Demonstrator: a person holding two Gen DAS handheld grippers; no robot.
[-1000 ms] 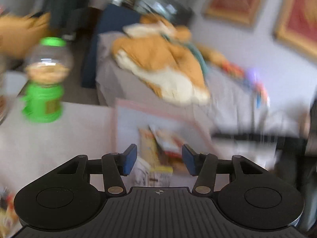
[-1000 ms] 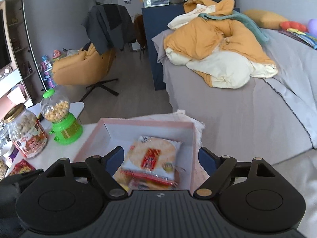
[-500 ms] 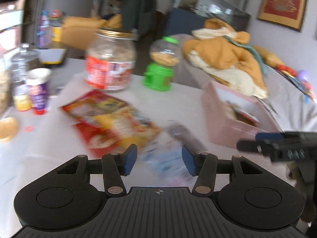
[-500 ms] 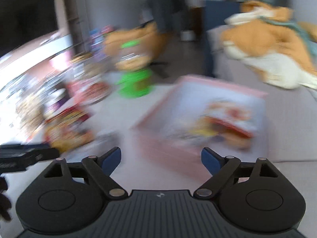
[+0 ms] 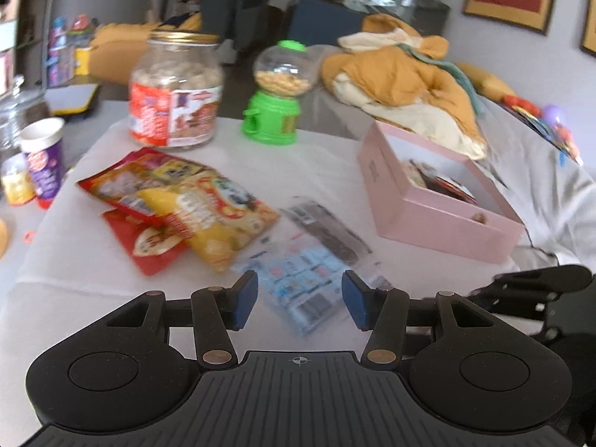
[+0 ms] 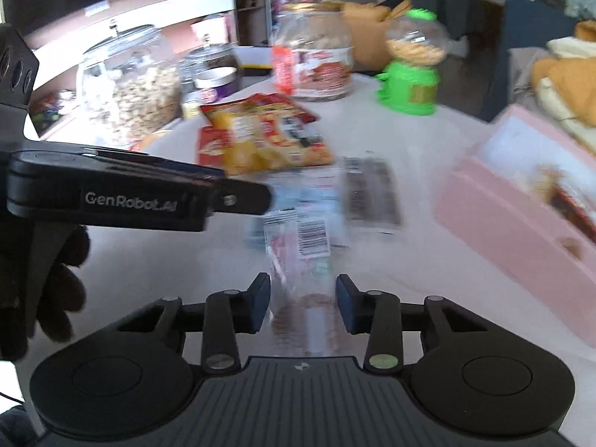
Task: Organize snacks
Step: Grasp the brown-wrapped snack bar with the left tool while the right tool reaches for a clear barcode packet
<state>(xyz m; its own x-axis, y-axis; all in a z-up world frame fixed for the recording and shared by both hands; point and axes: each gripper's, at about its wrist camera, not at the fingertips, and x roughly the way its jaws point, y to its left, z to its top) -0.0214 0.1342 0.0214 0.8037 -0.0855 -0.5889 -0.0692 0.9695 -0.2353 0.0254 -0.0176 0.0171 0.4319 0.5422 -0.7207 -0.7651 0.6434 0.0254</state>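
Several snack packets lie on the white table: a red and yellow pile (image 5: 178, 205) (image 6: 260, 138), a light blue packet (image 5: 301, 283) (image 6: 298, 223), a dark packet (image 5: 327, 227) (image 6: 368, 193). A pink box (image 5: 439, 219) (image 6: 521, 219) at the right holds packets. My left gripper (image 5: 300, 300) is open, low over the blue packet; its body shows in the right wrist view (image 6: 141, 193). My right gripper (image 6: 302, 303) is open over a clear packet (image 6: 309, 320), which lies between the fingers.
A big jar with a red label (image 5: 175, 89) (image 6: 316, 59) and a green candy dispenser (image 5: 275, 93) (image 6: 409, 63) stand at the back of the table. Glass jars (image 6: 130, 82) and a purple cup (image 5: 41, 160) stand at the left. A bed with an orange blanket (image 5: 402, 78) lies beyond.
Both grippers swung left from the pink box to the loose packets and came lower. The right gripper's jaws have narrowed a little.
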